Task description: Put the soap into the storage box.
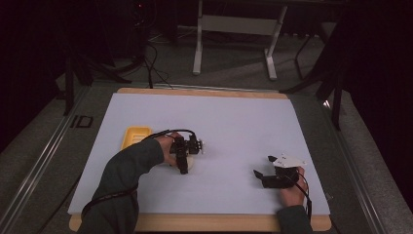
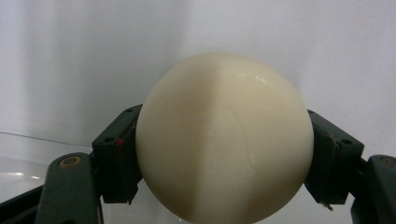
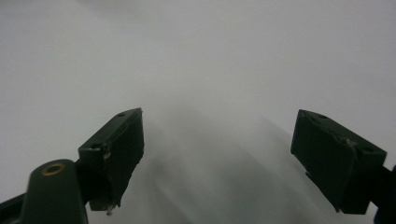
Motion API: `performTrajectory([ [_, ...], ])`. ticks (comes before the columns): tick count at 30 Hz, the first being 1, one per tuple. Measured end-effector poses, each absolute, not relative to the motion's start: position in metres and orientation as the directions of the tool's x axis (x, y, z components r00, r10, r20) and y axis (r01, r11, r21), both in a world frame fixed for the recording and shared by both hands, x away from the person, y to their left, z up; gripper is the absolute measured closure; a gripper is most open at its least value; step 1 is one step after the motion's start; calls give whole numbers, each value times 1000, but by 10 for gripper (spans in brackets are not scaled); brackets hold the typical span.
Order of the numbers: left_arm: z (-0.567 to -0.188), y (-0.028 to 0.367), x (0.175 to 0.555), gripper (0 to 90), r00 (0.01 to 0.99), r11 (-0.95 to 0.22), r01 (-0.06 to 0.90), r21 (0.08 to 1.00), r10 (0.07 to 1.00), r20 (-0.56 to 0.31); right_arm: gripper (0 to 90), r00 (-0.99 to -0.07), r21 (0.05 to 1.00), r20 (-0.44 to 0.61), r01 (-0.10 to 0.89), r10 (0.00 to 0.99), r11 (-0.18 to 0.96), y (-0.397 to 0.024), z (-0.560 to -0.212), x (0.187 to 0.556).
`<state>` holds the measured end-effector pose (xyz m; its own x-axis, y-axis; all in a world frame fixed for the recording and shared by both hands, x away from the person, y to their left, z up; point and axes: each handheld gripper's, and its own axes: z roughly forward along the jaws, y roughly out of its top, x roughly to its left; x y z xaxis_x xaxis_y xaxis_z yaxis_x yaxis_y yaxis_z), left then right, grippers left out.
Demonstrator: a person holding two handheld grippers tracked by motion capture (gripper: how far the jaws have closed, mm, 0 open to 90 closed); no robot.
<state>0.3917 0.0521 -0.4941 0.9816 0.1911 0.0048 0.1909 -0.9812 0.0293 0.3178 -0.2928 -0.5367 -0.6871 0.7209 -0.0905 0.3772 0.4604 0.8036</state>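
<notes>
Left gripper view puts a cream ball [image 2: 224, 140] squarely between the two black jaws of the left tool [image 2: 224, 154], whose pads press on its sides, so that tool is closed on the ball. From the high view the ball [image 1: 190, 164] sits low at the tip of the left tool [image 1: 184, 165], near the middle of the white tabletop [image 1: 234, 122]; whether it rests on the sheet or hangs just above I cannot tell. A yellow tray [image 1: 135, 136] lies just behind and to the left of that hand, which is much nearer it than the right tool [image 1: 260, 175]. The right tool rests well apart by the front right edge, jaws spread with nothing between them. Beyond the tabletop are grey floor, cables and a white frame in a dark room.
</notes>
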Motion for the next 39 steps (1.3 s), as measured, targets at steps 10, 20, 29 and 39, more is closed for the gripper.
performTrajectory([
  [10,-488,54,393,255,979,-979,201,39,201,4,169,-688,804,-91,377,720,460,-293,-537,318],
  [20,-481,59,395,255,977,-977,209,52,210,21,169,-688,804,-91,376,720,461,-293,-537,318],
  [29,-477,65,397,255,973,-972,227,53,228,19,168,-688,804,-91,376,720,461,-293,-537,318],
  [39,-474,77,400,255,967,-966,254,50,255,18,169,-688,804,-91,376,720,460,-293,-537,318],
])
